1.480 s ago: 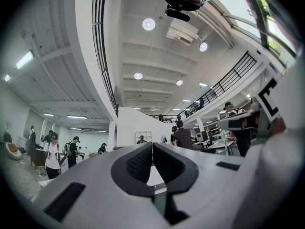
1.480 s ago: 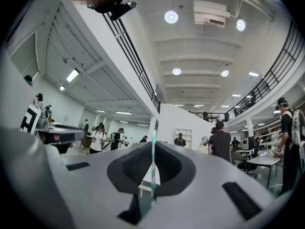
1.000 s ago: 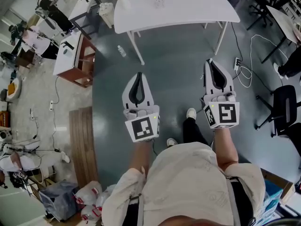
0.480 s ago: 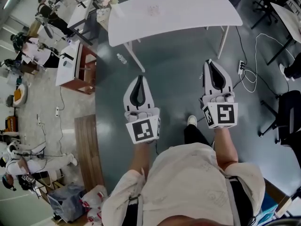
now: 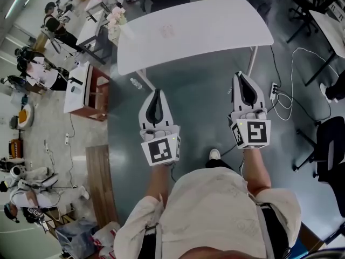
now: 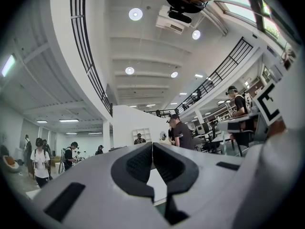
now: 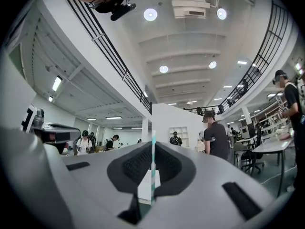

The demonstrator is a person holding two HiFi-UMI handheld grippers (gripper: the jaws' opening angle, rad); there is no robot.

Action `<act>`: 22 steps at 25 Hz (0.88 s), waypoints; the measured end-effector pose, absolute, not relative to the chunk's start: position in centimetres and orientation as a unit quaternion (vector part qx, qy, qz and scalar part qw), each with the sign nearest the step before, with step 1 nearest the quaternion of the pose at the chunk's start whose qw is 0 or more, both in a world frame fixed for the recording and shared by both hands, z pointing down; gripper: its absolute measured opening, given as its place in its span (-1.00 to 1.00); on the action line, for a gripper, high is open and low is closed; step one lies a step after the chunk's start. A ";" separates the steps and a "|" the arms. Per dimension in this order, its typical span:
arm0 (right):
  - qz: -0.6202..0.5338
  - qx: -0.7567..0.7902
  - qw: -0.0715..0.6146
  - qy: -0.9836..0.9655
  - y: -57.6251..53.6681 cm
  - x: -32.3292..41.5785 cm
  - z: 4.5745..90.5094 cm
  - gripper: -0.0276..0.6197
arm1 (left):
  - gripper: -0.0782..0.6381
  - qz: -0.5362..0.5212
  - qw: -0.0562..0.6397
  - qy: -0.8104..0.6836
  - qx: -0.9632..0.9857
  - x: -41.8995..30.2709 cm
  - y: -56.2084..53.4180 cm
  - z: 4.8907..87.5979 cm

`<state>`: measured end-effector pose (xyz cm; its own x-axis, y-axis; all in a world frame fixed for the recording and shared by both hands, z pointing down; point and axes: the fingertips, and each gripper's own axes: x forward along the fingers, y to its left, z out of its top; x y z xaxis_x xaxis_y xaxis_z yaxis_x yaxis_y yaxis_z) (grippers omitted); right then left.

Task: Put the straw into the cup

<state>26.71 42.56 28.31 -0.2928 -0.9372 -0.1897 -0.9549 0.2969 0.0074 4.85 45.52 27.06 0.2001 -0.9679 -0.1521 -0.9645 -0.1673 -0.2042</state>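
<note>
White table: stands ahead of the person on the grey floor, well apart from both tongs. A small pale thing lies on its top, too small to name.
Left tongs: out in front of the person over the floor, tips toward the table. In the left gripper view the two jaws are pressed together at the tips with nothing between them.
Right tongs: beside the left ones, also over the floor and pointing at the table. The jaws are pinching the straw.
Straw: thin, striped teal and white, upright between the dark pads of the right tongs. Its top end stands a little above their tips. It is too thin to make out in the head view.
Marker cubes: one at the back of each tongs, the left cube and the right cube, just ahead of the person's forearms.
</note>
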 end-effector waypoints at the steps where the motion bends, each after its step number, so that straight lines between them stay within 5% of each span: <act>1: 0.058 -0.591 0.075 0.801 41.9 27.4 28.2 -0.87 | -0.77 -0.006 0.130 0.632 -0.764 5.5 44.8 26.9; 11: 0.052 -0.592 0.078 0.801 37.0 29.9 28.3 -0.87 | -0.77 -0.009 0.127 0.634 -0.762 7.8 40.1 27.2; 22: 0.063 -0.588 0.050 0.805 29.6 23.3 28.9 -0.87 | -0.77 0.012 0.099 0.631 -0.770 2.1 31.9 29.2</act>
<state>23.27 29.58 28.87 -0.3034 -0.9403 -0.1539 -0.9528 0.3005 0.0422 2.11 31.93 29.19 0.2040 -0.9685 -0.1431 -0.9731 -0.1846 -0.1380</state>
